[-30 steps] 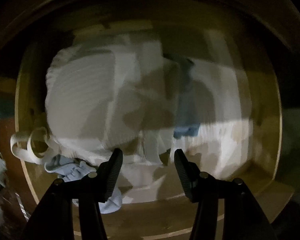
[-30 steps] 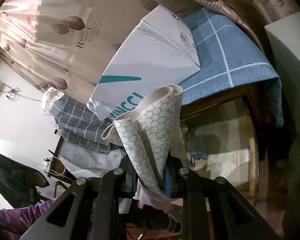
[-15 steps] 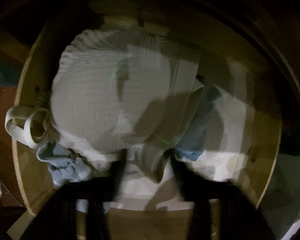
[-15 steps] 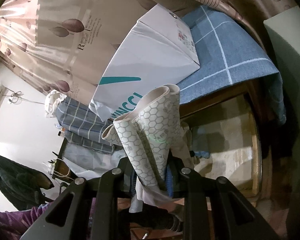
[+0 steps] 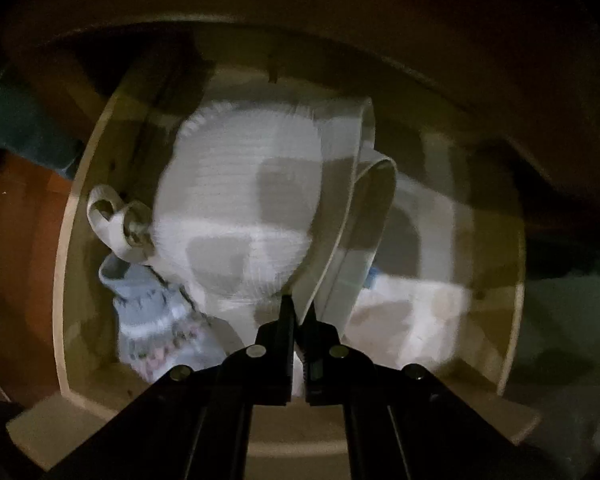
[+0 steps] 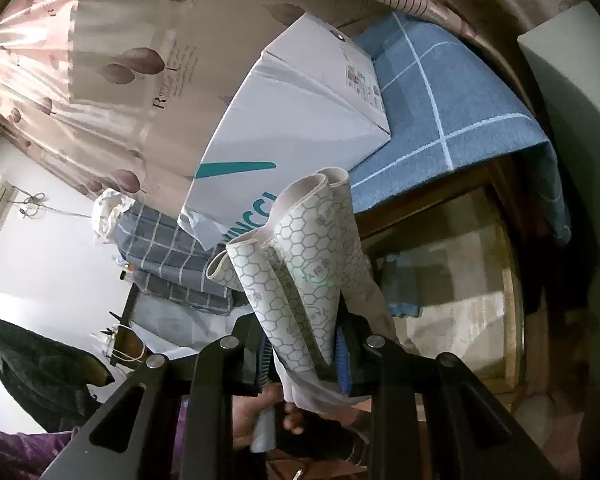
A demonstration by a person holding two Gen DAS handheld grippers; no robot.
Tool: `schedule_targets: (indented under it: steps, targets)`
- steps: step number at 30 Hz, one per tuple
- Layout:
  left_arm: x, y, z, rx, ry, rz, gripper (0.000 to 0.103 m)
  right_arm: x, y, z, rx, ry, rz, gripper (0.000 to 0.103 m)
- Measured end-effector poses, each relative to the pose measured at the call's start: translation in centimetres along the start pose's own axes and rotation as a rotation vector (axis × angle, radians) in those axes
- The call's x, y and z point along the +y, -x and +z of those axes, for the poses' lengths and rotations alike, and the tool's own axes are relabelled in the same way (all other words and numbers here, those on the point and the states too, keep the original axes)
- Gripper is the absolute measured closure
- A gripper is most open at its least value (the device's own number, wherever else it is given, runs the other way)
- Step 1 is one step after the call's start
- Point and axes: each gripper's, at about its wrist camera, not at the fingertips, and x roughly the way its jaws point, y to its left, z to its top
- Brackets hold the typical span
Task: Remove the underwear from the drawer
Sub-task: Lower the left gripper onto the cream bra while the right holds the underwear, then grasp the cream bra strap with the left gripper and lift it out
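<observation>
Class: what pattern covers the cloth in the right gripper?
Grey hexagons on white cloth, clearest in the right wrist view.

Beyond the black fingers [image 5: 286, 320] of the left gripper hangs white ribbed underwear [image 5: 240, 208] with a cream waistband; left of them lies a pale blue knit piece [image 5: 156, 328] with white and pink bands, inside a light tan wooden drawer [image 5: 66, 280]. Between the right gripper's black fingers [image 6: 256, 344] stands white fabric [image 6: 300, 280] printed with grey hexagons; behind it a white box [image 6: 292, 120] with a teal stripe, a blue cloth [image 6: 452, 92] gridded white, and a pink leaf-patterned curtain [image 6: 112, 72].
</observation>
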Motion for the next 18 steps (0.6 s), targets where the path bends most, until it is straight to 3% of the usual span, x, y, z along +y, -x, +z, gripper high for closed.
schedule_targets:
  steps: [10, 18]
  targets:
    - [-1.8, 6.3, -2.6, -0.104, -0.102, -0.07, 0.101, 0.0, -0.3, 0.0, 0.01, 0.005, -0.036, 0.077]
    - [-2.5, 8.9, -4.3, -0.143, -0.143, -0.108, 0.101, -0.3, -0.7, 0.0, 0.016, 0.003, -0.086, 0.077]
